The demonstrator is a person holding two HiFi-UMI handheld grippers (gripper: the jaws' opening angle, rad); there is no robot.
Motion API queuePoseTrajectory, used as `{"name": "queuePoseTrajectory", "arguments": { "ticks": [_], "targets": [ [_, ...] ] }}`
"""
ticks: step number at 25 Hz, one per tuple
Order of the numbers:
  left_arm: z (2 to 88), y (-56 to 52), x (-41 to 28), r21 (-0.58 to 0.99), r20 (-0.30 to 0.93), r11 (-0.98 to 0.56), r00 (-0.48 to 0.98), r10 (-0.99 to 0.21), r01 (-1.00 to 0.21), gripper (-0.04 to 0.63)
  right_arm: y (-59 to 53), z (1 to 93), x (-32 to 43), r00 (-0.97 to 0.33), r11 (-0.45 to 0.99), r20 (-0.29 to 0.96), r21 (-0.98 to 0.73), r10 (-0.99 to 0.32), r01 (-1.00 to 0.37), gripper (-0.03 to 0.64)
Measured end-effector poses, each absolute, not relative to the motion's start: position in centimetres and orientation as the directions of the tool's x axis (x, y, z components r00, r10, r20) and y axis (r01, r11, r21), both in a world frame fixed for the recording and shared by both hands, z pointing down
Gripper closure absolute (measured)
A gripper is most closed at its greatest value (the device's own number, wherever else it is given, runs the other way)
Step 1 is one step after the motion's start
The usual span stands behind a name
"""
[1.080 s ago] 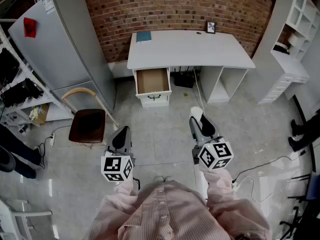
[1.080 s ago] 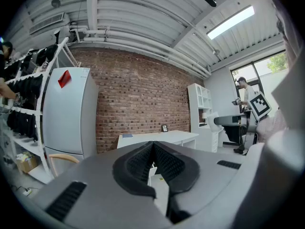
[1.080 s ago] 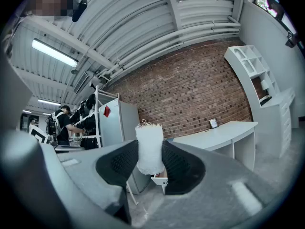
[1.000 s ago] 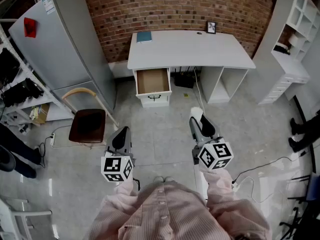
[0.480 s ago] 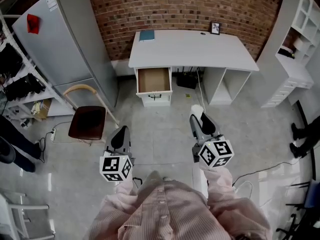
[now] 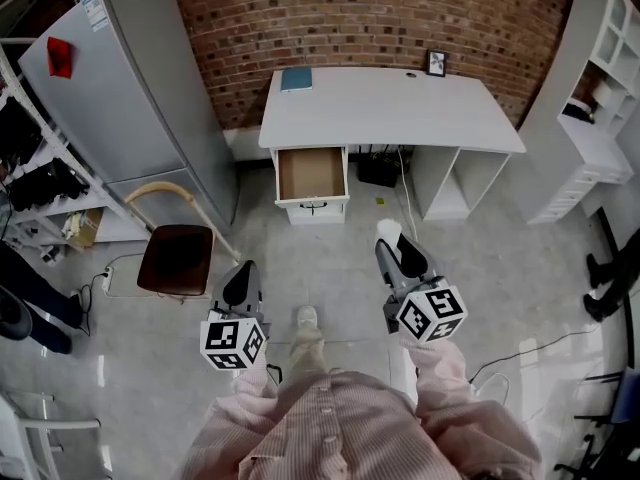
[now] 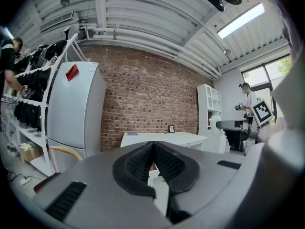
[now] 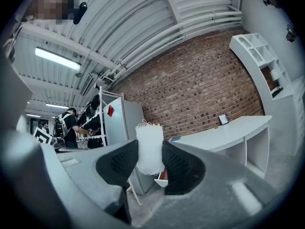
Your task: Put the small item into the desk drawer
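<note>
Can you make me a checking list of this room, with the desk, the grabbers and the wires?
Surface: white desk, its top drawer pulled open, nothing seen inside.
Job's things: small white item, clamped in the right gripper, not yet at the drawer.
Clutter: blue book and picture frame at the desk's back edge.
Grippers: left gripper shut, empty; right gripper shut on the small white item.
Cables: thin cable lying on the floor at right.
Surroundings: brick wall, fridge, chair, white shelves.
</note>
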State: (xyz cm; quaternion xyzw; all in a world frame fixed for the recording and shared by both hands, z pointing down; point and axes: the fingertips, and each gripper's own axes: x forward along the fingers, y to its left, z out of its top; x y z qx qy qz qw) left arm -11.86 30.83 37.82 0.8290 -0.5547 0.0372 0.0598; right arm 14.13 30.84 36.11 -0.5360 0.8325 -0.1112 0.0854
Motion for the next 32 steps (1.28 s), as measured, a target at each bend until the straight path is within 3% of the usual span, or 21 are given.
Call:
{"name": "queuePoseTrajectory", "arguments": {
  "ticks": [17,32],
  "targets": [
    [39.2,9.3,-15.2,0.103,0.198,-0.447,0.458,-0.866,-0.889,0.597,10.1,38.6,9.3,-0.404,0.362,0.06,-0.341,-0.913,-0.868,0.456],
    [42.0,-3.5,-15.2,0.144,0.225,-0.541,0.559,-0.798,-0.829,0.597,-0.4,41.9,8.2,-0.341,0.277,0.135,-0.353,-0.93,-0.894,0.457]
  ]
}}
